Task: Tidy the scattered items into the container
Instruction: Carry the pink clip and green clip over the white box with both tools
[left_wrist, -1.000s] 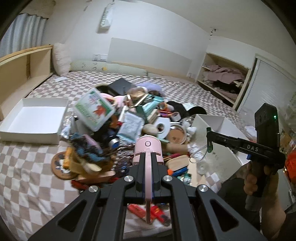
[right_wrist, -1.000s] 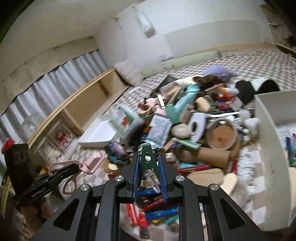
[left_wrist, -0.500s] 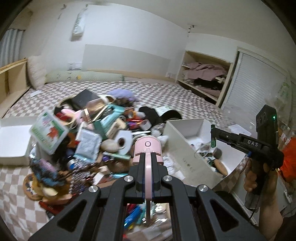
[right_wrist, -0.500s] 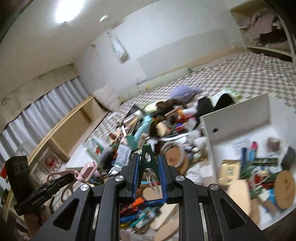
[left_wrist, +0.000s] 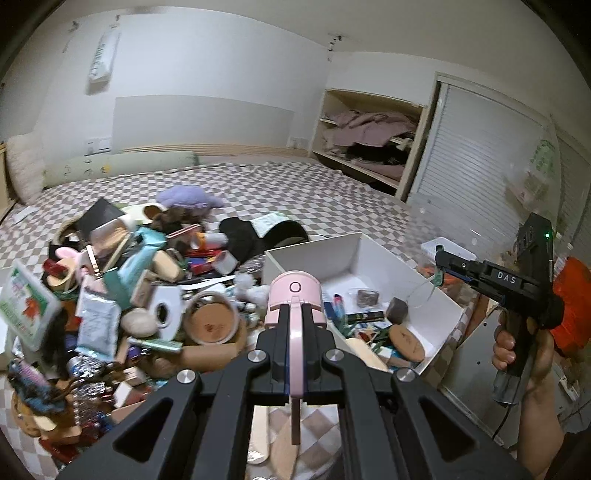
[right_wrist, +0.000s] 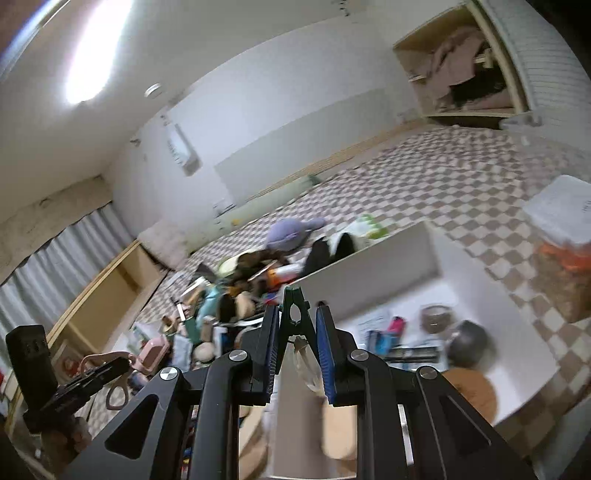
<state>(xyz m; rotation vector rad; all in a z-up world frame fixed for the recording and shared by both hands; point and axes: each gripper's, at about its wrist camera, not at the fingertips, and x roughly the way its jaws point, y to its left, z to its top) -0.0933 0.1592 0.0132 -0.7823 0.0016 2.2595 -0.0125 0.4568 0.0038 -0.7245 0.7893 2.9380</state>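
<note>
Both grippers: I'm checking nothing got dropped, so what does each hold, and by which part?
Left gripper pinches a pink device by its thin handle loop; right gripper clamps a green clip by its sides.

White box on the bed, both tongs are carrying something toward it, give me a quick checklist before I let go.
1. Left tongs gripping the pink plastic scissors-like tool: ok, jaws shut on it.
2. Right tongs gripping the green plastic clip: ok, pinched between the blue pads.
3. White open-topped box within view of both cameras: ok.
4. Free space in the box: ok, bare white floor shows along its far wall.
5. Green clip over the opening: cannot tell; it looks near the front rim.
6. Pink tool over the opening: cannot tell from this angle.
</note>
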